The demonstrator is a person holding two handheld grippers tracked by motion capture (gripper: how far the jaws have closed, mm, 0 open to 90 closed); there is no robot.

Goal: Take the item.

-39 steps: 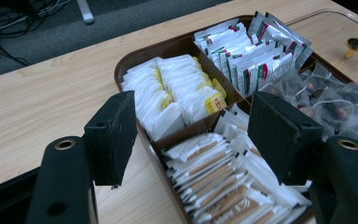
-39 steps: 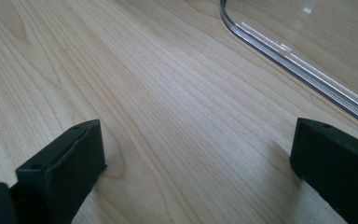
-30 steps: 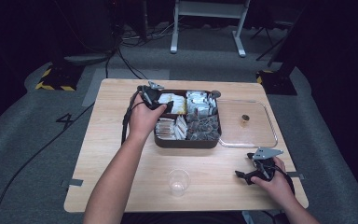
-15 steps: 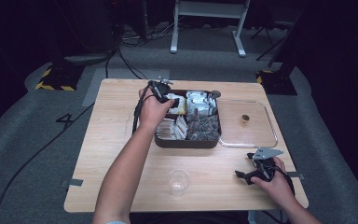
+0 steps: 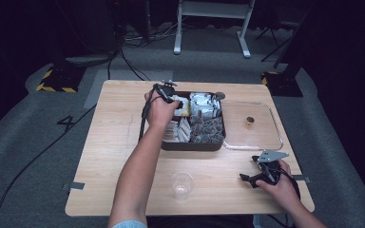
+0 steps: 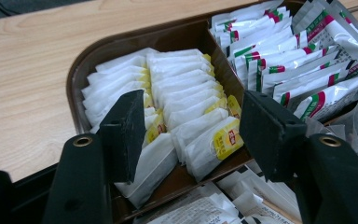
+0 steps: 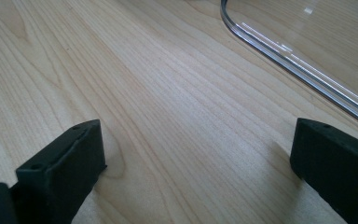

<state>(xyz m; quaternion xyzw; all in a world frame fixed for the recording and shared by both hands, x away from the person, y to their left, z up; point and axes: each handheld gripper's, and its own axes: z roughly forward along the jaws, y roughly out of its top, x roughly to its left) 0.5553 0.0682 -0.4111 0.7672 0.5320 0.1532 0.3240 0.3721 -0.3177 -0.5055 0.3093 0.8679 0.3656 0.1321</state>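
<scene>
Hovering over the brown compartment tray (image 5: 192,145), the left tool (image 6: 186,126) is pointing down at a row of white tea bags (image 6: 186,100), its jaws about half apart and just now closing, with a few bags lying between them but no pad pressing on any. The tea bags are standing packed on edge in the tray's near-left corner compartment as the left gripper view shows it, soft white pouches with small yellow tags (image 6: 227,139) bearing a red mark. Nearest to me, at the desk's front edge, a clear plastic cup (image 5: 182,185) is standing upright and well apart from the tray. To its right the right tool (image 5: 255,178) is resting on the desk (image 5: 119,142) in the person's right hand, its jaws spread wide on bare wood with nothing between them. Farther back, the left hand (image 5: 160,110) is reaching across the tray's left side. Beside the tea bags, past a brown divider, shiny white sachets (image 6: 298,60) with green and red stripes are filling the next compartment, and flat paper packets (image 6: 205,210) are lying in the one below the jaws. Touching the tray's right side, a clear lid (image 5: 254,127) is lying flat on the desk with a small dark knob (image 5: 250,120) at its middle.
</scene>
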